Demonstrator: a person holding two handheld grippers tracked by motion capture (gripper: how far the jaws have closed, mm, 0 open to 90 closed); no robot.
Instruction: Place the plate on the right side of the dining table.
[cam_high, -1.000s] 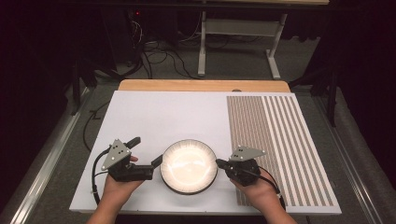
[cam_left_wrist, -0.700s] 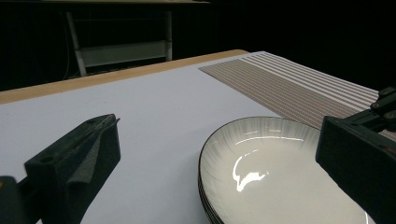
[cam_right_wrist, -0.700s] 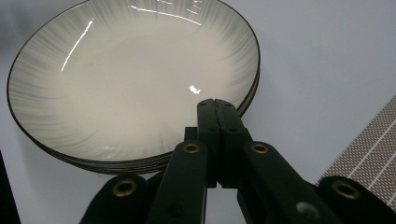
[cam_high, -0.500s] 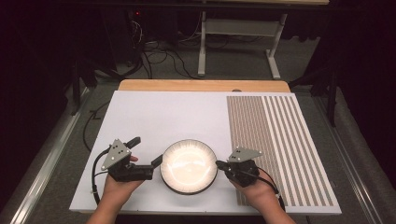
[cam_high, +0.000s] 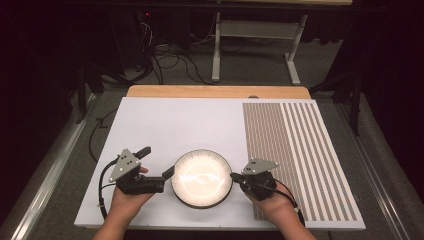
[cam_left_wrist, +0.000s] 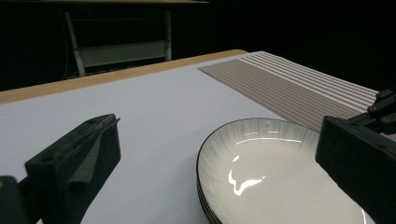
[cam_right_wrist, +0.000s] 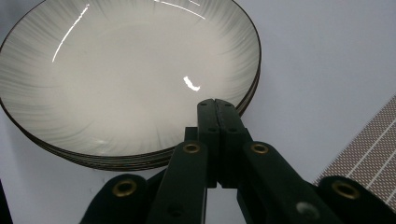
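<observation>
Stack of plates (cam_high: 202, 178) sits at the near edge of the white table (cam_high: 170, 120), between the two hands. Looks like several plates nested; the rim edges show in the right gripper view (cam_right_wrist: 140, 161), exact count hard to read.

Left hand-held gripper (cam_high: 162, 176): jaws spread wide, one jaw out on the bare table, the other over the plate's left rim. Not pinching anything.

Right hand-held gripper (cam_high: 234, 177): jaws pressed together, tips at the right rim of the top plate. Right gripper view shows the shut tips (cam_right_wrist: 217, 105) over the rim, nothing visibly between them.

Progress, my read: early. Both hands are in position at the stack, no grip made, no plate lifted or separated. Left to do: get hold of the top plate and move it, likely onto open table or the striped mat (cam_high: 295, 160).

Unclear: whether the right tips touch the rim or hover. Left gripper view cuts off the plate's near side.
</observation>
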